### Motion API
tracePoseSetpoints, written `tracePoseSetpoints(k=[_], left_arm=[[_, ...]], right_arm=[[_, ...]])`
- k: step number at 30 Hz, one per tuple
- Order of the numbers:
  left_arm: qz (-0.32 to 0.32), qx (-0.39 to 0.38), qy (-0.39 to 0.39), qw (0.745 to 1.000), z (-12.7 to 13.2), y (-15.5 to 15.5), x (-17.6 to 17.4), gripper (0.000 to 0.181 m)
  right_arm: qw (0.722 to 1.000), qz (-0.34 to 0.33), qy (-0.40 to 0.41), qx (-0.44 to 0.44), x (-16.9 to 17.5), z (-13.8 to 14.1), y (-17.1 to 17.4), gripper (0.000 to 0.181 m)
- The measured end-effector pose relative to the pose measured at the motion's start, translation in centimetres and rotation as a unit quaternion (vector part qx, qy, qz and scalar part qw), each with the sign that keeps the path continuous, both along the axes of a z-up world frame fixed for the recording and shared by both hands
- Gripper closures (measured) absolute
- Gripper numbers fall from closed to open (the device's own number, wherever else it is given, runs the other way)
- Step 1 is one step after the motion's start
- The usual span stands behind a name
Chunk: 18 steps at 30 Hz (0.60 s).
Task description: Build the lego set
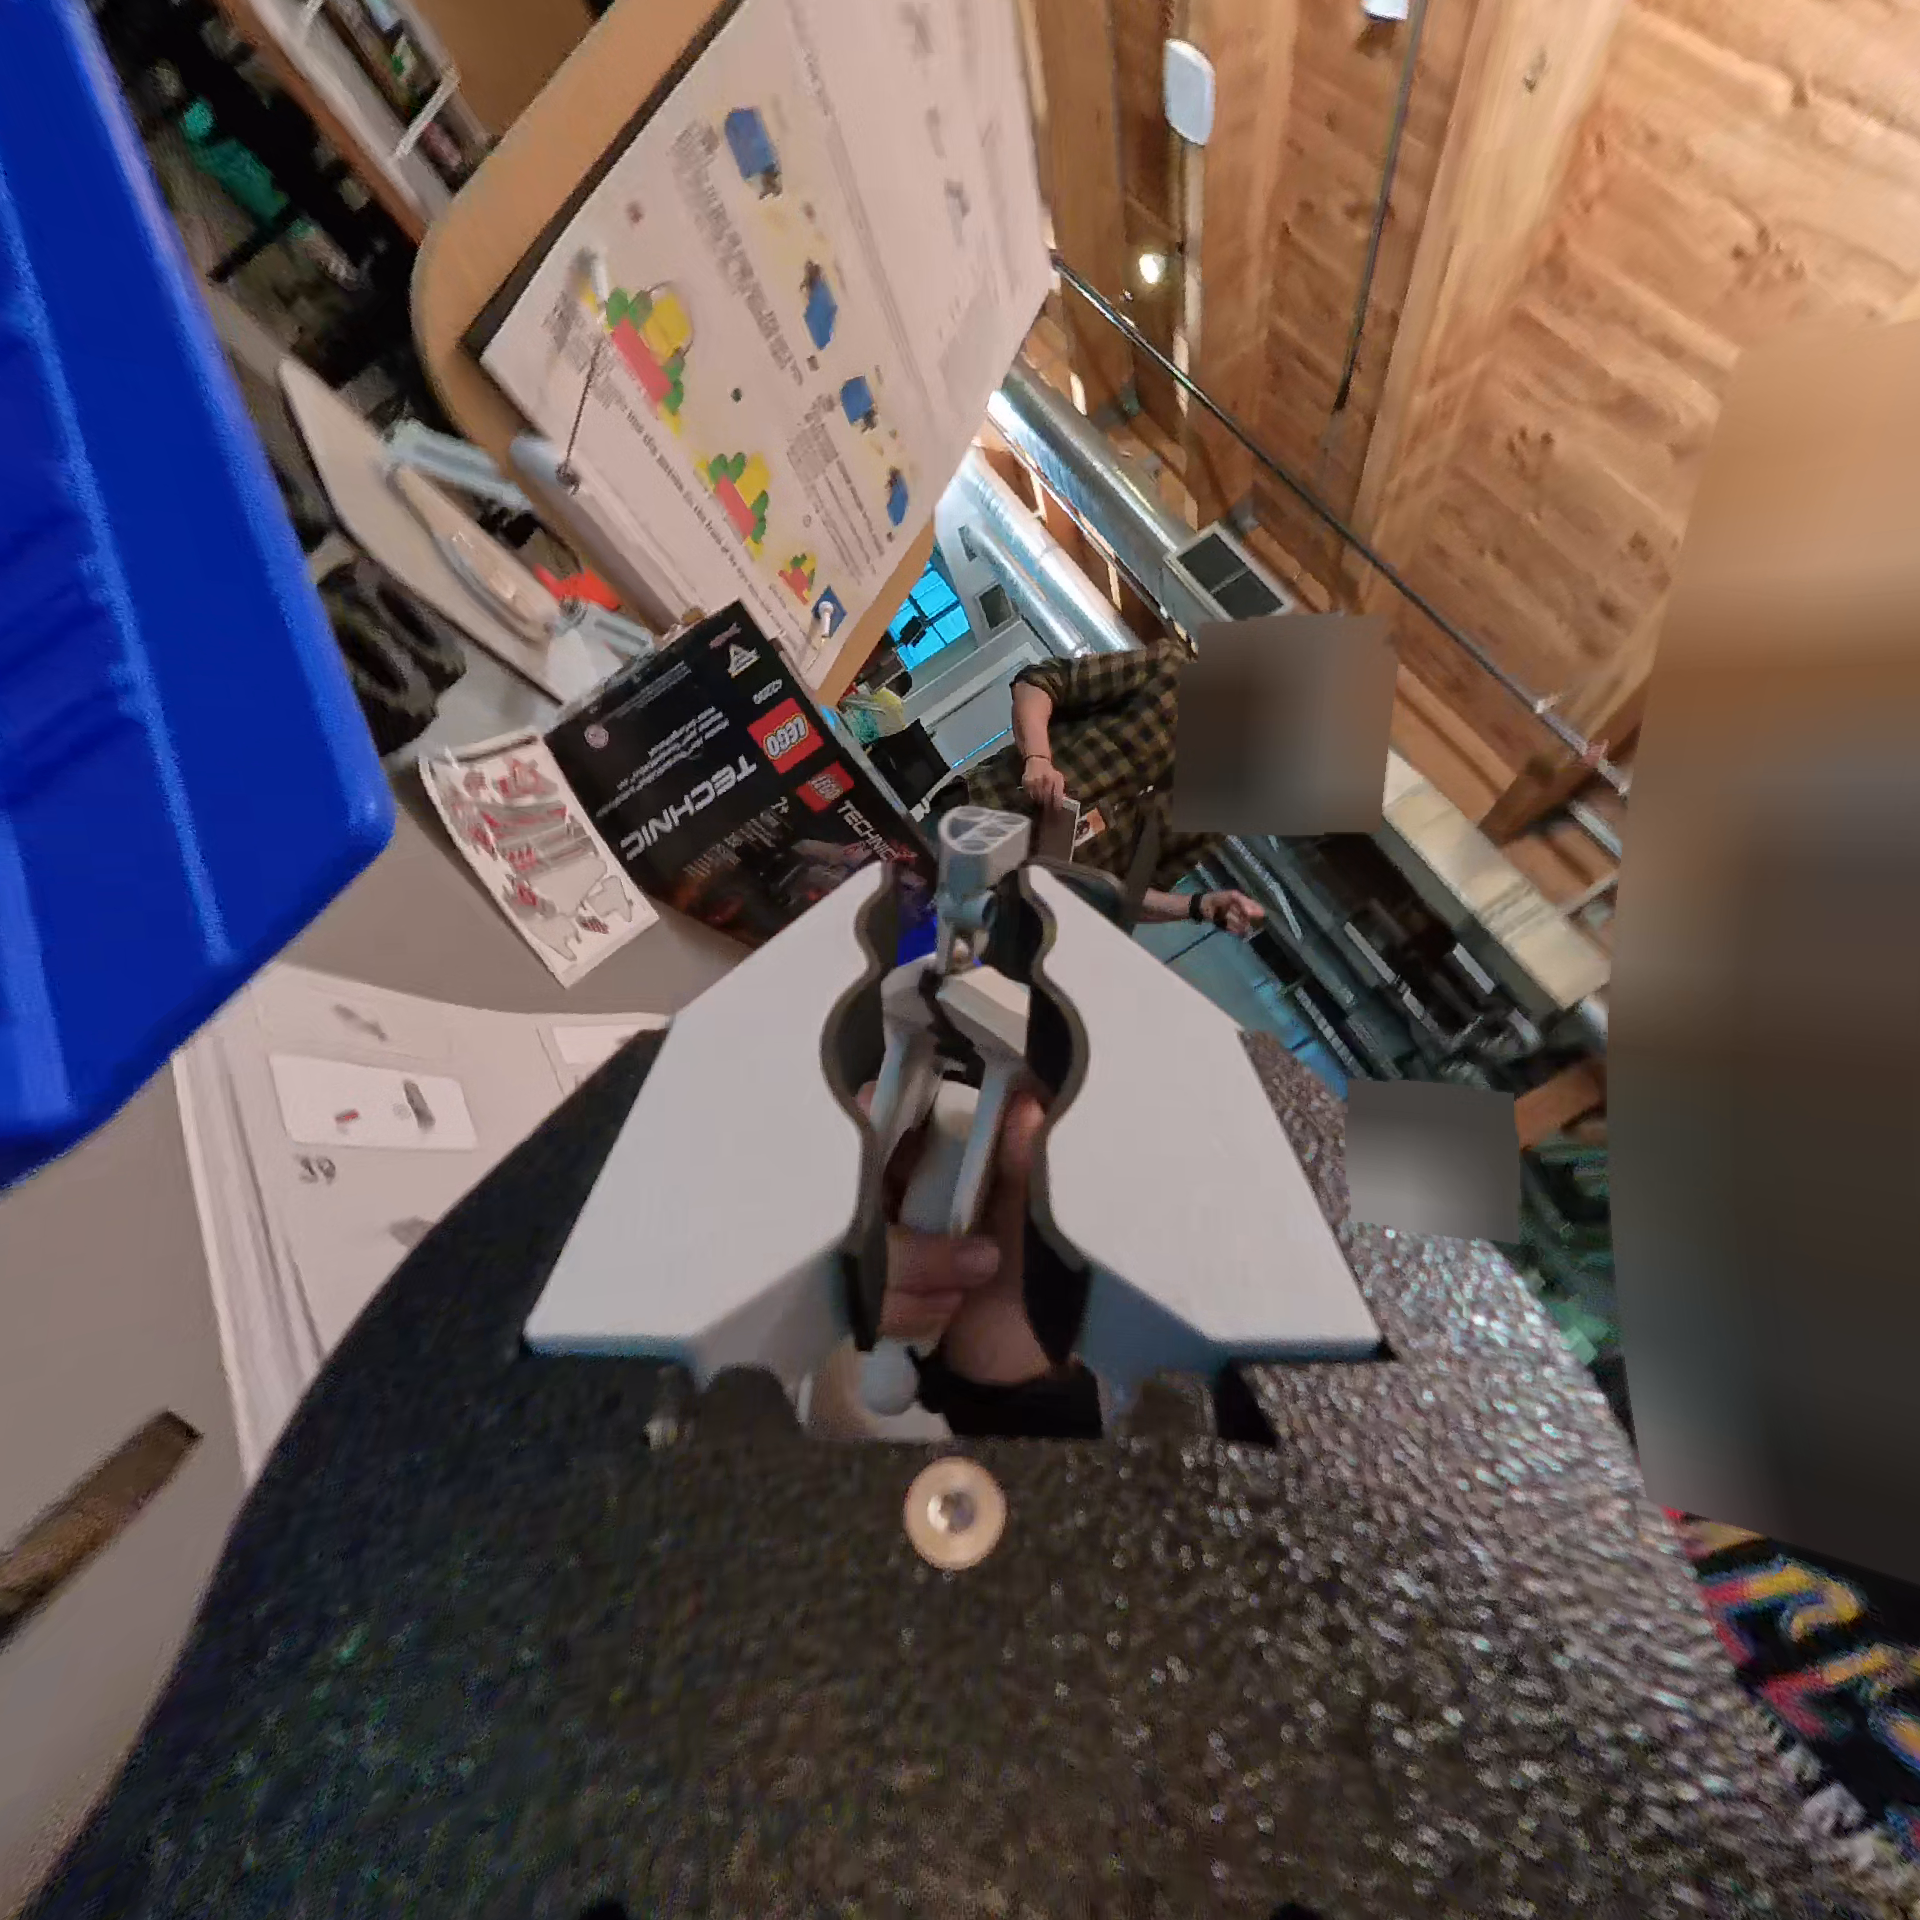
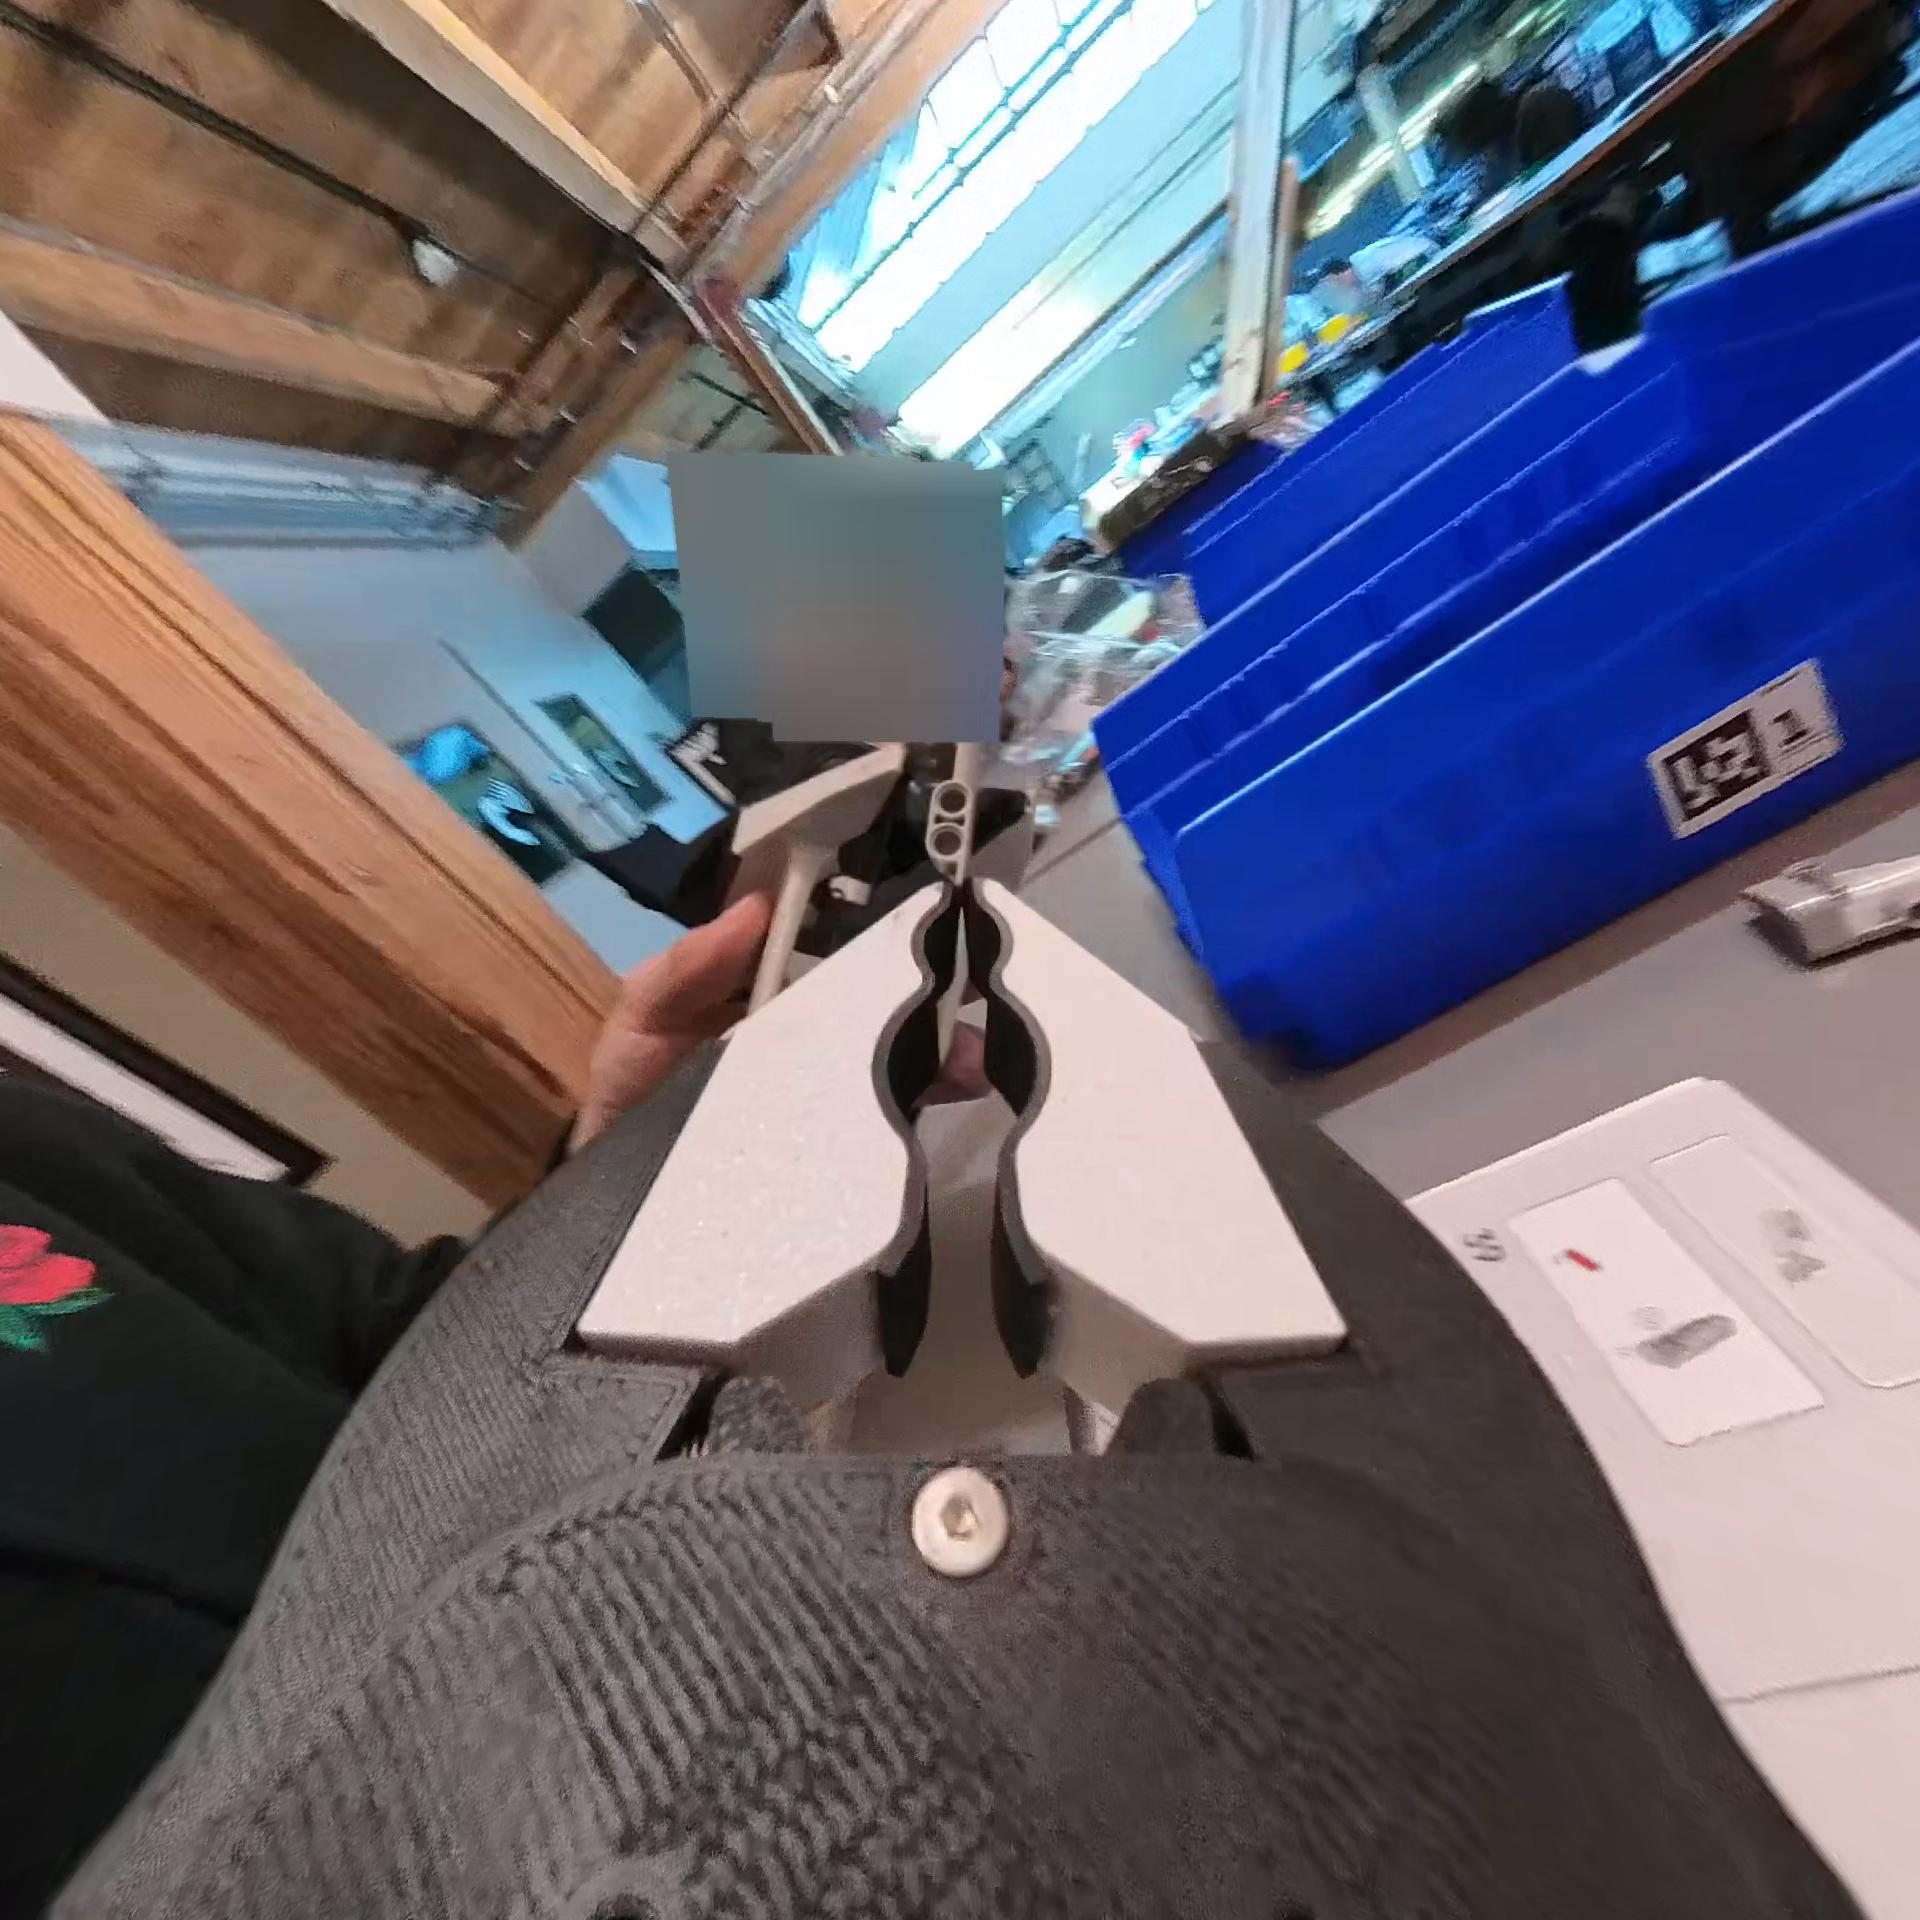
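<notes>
My right gripper (image 2: 958, 894) is shut on a thin light grey Lego beam (image 2: 951, 823) with two round holes, which sticks out past its tips. In the left wrist view this beam (image 1: 979, 847) stands between the tips of my left gripper (image 1: 958, 896). The left jaws are a little apart on either side of it, with a gap on each side. The right gripper (image 1: 951, 987) and the hand holding it show through the left gripper's gap. In the right wrist view the left gripper (image 2: 831, 810) and the hand holding it (image 2: 675, 997) sit just behind the beam.
Blue bins stand close by (image 1: 156, 520) (image 2: 1507, 727). An open instruction booklet (image 1: 395, 1122) (image 2: 1662, 1351) lies on the grey table. A black Lego box (image 1: 727, 769) and a sticker sheet (image 1: 530, 852) sit behind it. A person in a checked shirt (image 1: 1101, 748) is farther off. Both grippers' tips are close together, under 4 cm apart.
</notes>
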<state>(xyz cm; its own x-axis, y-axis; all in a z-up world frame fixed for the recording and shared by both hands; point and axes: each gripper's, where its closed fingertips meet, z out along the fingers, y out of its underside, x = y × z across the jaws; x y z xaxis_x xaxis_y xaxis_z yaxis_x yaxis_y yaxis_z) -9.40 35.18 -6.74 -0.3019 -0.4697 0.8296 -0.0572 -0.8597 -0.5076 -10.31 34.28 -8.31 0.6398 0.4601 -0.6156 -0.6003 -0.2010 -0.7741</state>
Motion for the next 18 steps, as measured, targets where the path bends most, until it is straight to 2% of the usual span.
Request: tracePoseSetpoints(k=[4,6,7,9,11,13,15,17,18], left_arm=[[0.006,0.175,-0.043,0.984,2.3,0.3,-2.2,0.157],[0.005,0.325,-0.040,0.945,2.4,0.0,-3.1,0.153],[0.001,0.408,-0.035,0.912,2.2,-0.1,-3.5,0.149],[-0.018,0.558,-0.009,0.829,1.3,-0.3,-4.2,0.141],[-0.070,0.666,0.033,0.742,-0.5,-0.3,-4.7,0.134],[-0.107,0.740,0.072,0.660,-2.0,0.3,-4.6,0.122],[-0.149,0.789,0.084,0.590,-3.4,0.5,-4.6,0.117],[-0.194,0.813,0.086,0.542,-4.6,0.3,-4.8,0.118],[-0.216,0.818,0.081,0.527,-5.1,0.0,-5.0,0.121]], right_arm=[[0.994,0.056,0.089,-0.010,0.5,0.1,-0.7,0.181],[0.989,0.092,0.115,-0.020,0.1,-0.1,-1.1,0.181],[0.987,0.103,0.121,-0.028,0.0,-0.3,-1.2,0.181],[0.985,0.119,0.117,-0.046,-0.4,-0.9,-1.3,0.181],[0.982,0.140,0.110,-0.067,-1.0,-1.5,-1.5,0.181],[0.978,0.158,0.107,-0.085,-1.6,-2.0,-1.7,0.181],[0.973,0.180,0.104,-0.099,-2.3,-2.5,-1.9,0.181],[0.970,0.198,0.093,-0.109,-3.0,-2.9,-2.2,0.181],[0.968,0.207,0.088,-0.110,-3.3,-2.9,-2.3,0.181]])
